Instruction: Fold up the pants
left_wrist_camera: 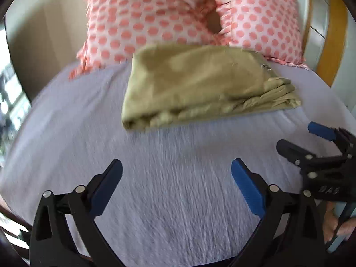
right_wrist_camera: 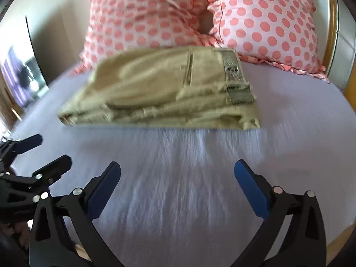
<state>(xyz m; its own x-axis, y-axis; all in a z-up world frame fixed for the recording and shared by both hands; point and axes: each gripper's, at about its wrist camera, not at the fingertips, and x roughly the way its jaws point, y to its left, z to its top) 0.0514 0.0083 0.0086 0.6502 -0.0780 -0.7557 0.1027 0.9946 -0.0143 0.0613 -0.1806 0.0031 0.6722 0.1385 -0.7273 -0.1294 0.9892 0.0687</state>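
The khaki pants [left_wrist_camera: 200,84] lie folded into a compact stack on the lavender bed sheet [left_wrist_camera: 169,178], just in front of the pillows. In the right wrist view the pants [right_wrist_camera: 169,91] show several layers and the waistband at the right. My left gripper [left_wrist_camera: 176,166] is open and empty, above the sheet and short of the pants. My right gripper [right_wrist_camera: 176,166] is open and empty too, also short of the pants. Each gripper shows in the other's view: the right gripper [left_wrist_camera: 298,135] at the right edge, the left gripper [right_wrist_camera: 52,149] at the left edge, both open.
Two white pillows with pink dots [left_wrist_camera: 155,15] [right_wrist_camera: 267,22] lean at the head of the bed behind the pants. A wooden bed frame [left_wrist_camera: 333,35] runs along the right. A wall [right_wrist_camera: 55,22] and a dark screen [right_wrist_camera: 22,66] are at the left.
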